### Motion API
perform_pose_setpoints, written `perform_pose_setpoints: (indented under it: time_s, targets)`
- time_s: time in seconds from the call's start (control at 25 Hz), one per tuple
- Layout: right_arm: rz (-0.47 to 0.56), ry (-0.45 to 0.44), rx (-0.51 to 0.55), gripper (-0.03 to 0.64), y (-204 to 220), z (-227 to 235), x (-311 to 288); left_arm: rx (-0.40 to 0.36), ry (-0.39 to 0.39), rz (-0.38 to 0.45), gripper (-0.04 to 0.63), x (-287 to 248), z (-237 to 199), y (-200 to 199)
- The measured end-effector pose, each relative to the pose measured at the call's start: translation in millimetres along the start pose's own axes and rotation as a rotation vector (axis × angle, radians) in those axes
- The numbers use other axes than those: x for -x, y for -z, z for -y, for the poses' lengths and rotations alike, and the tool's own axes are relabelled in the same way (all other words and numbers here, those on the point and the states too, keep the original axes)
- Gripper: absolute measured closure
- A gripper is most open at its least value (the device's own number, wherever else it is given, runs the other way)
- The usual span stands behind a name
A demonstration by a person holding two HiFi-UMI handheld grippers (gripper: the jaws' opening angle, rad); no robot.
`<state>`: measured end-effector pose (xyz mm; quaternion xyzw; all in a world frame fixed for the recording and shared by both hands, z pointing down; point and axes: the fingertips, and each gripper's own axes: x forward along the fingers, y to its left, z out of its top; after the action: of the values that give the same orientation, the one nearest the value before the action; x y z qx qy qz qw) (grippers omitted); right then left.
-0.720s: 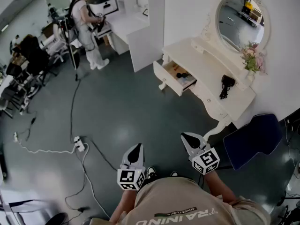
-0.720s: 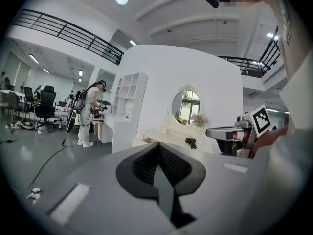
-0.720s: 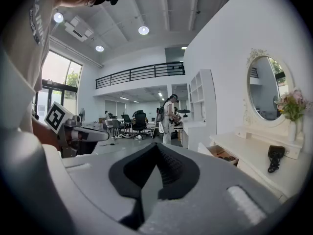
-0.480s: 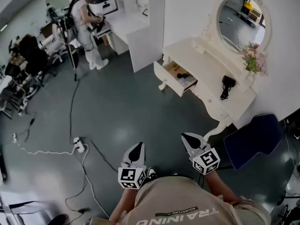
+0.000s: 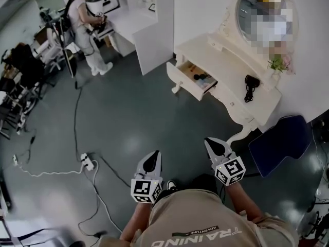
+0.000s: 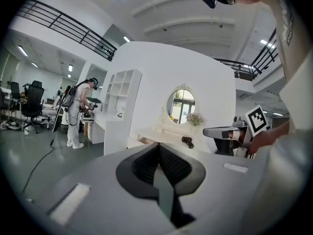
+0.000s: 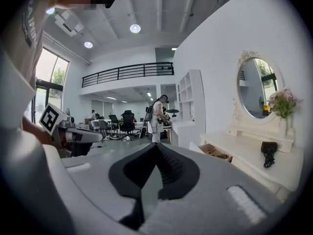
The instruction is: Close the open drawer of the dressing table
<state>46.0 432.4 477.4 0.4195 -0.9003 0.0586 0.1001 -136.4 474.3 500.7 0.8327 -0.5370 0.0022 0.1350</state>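
Head view: the open drawer (image 5: 191,81) juts from the white bench (image 5: 222,68) at upper right, well apart from your left gripper (image 5: 152,159) and right gripper (image 5: 216,147) at the bottom.

Left gripper view: jaws pressed together, empty.

Right gripper view: jaws closed on nothing, drawer at right of centre. It is rigid and probably slides easily, so push its flat front squarely.

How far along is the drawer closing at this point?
Nothing done yet: the drawer of the dressing table stands pulled out, items visible inside. In hand: nothing; the left tool and right tool are both shut, empty, well short of it. Left: approach, push the drawer front in.
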Motion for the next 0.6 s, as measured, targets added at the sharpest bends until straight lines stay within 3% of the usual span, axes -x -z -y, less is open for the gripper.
perform_pose_setpoints:
  time_s: [0.16, 0.28, 0.6]
  targets:
    - [-0.024, 0.017, -0.014, 0.615, 7, 0, -11, -0.04, 0.003, -0.023, 0.577, -10, -11, 4]
    - [-0.046, 0.016, 0.004, 0.615, 12, 6, -22, -0.008, 0.003, -0.041, 0.577, -24, -21, 4]
    - [-0.071, 0.002, -0.009, 0.615, 19, 70, -83, -0.077, -0.034, -0.07, 0.577, -101, -42, -32]
